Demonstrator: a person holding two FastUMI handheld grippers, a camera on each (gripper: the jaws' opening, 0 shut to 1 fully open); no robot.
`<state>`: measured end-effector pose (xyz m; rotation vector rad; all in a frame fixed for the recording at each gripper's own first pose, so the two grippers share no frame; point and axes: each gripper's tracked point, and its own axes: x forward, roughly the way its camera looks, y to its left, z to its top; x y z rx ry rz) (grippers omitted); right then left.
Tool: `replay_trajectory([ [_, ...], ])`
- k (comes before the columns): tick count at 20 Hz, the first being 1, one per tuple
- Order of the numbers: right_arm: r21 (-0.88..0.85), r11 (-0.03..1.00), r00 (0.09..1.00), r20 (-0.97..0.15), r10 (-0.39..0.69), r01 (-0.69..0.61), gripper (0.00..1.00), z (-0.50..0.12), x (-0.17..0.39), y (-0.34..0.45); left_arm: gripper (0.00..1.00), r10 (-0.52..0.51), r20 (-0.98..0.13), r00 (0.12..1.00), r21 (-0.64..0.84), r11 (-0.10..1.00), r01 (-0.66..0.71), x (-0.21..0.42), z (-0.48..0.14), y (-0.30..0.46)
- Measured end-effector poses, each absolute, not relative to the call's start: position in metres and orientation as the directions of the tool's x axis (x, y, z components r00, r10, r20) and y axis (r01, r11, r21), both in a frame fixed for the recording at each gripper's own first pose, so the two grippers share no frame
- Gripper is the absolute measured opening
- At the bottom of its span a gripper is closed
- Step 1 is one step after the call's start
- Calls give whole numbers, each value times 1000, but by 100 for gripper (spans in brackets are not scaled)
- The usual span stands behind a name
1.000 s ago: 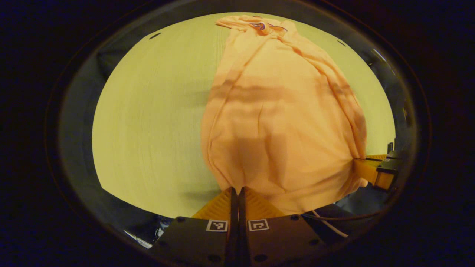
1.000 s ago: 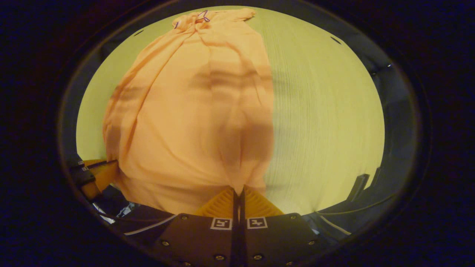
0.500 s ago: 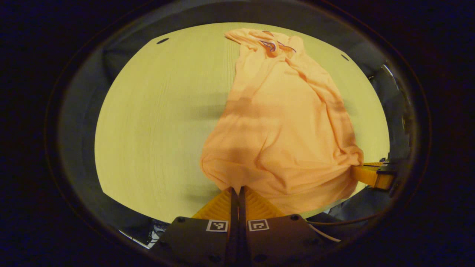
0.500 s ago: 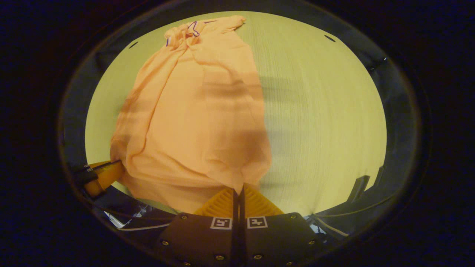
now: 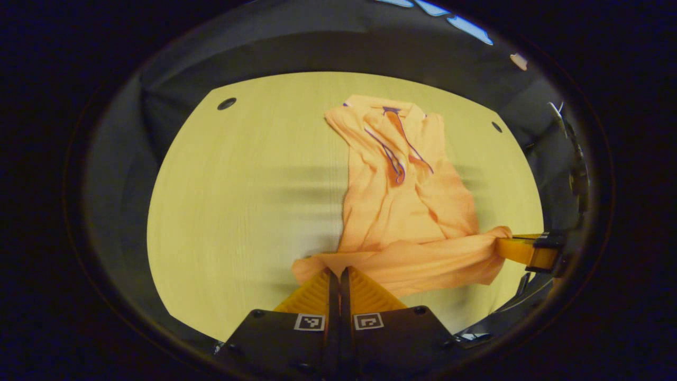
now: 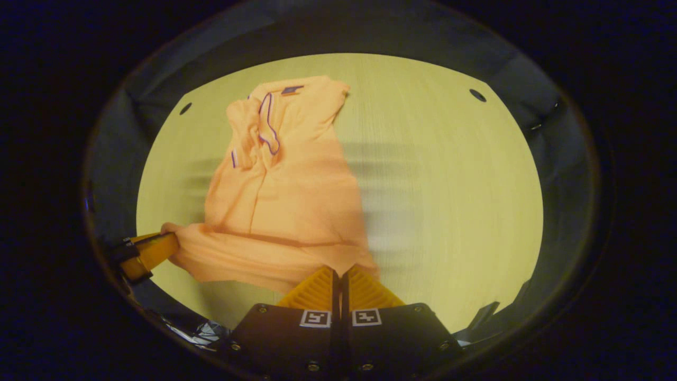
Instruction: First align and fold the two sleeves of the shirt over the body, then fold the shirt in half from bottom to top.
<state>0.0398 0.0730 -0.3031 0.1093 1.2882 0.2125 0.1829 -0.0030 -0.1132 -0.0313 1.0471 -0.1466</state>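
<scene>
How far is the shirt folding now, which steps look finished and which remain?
Done, it seems: the sleeves lie folded in over the body of the shirt, which makes a narrow strip on the table. In hand: the left gripper and the right gripper, jaws closed, each pinch a corner of the bottom hem and hold it lifted. Left: carry the hem up to the collar and release.

Hidden bits, shirt hem
Hem corners of shirt [image 5: 407, 211] buried btwn closed fingers; table [image 6: 449, 201] streaky-blurred at 3 o'clock; sleeves can't be made out.
</scene>
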Motion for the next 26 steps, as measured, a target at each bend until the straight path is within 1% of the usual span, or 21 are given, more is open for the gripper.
replay_trajectory([
  [1,200,975,280,-935,219,-97,1,-297,58,75,7,-135,-853,504,-94,990,106,208,-99,0],
  [3,200,975,311,-925,221,-98,0,-289,92,77,6,-130,-839,528,-85,990,109,263,-77,0],
  [5,202,975,338,-914,223,-96,0,-281,123,81,5,-126,-824,552,-74,991,116,298,-80,-7],
  [6,203,975,353,-908,224,-95,0,-276,140,80,7,-124,-814,567,-70,991,116,314,-80,-9],
  [7,204,975,368,-903,224,-92,0,-274,157,81,5,-121,-804,583,-68,991,113,337,-71,-11],
  [9,212,974,395,-890,227,-81,1,-268,188,84,7,-118,-778,617,-68,992,103,375,-61,-13],
  [11,219,973,424,-877,226,-67,1,-265,222,85,5,-110,-754,648,-51,993,109,410,-52,-9],
  [15,217,975,480,-851,214,-49,0,-274,279,89,5,-85,-706,703,32,988,152,457,-54,-15],
  [18,199,979,535,-824,187,-36,0,-288,309,87,5,-97,-640,762,6,991,131,488,-54,-22],
  [21,201,979,588,-790,176,-24,0,-300,333,89,5,-100,-570,815,16,991,132,515,-54,-23],
  [25,167,986,648,-748,141,-22,0,-311,355,89,5,-98,-528,844,60,987,152,536,-64,-38],
  [26,161,987,661,-739,134,-20,0,-307,352,89,5,-100,-513,853,58,987,151,542,-65,-42],
])
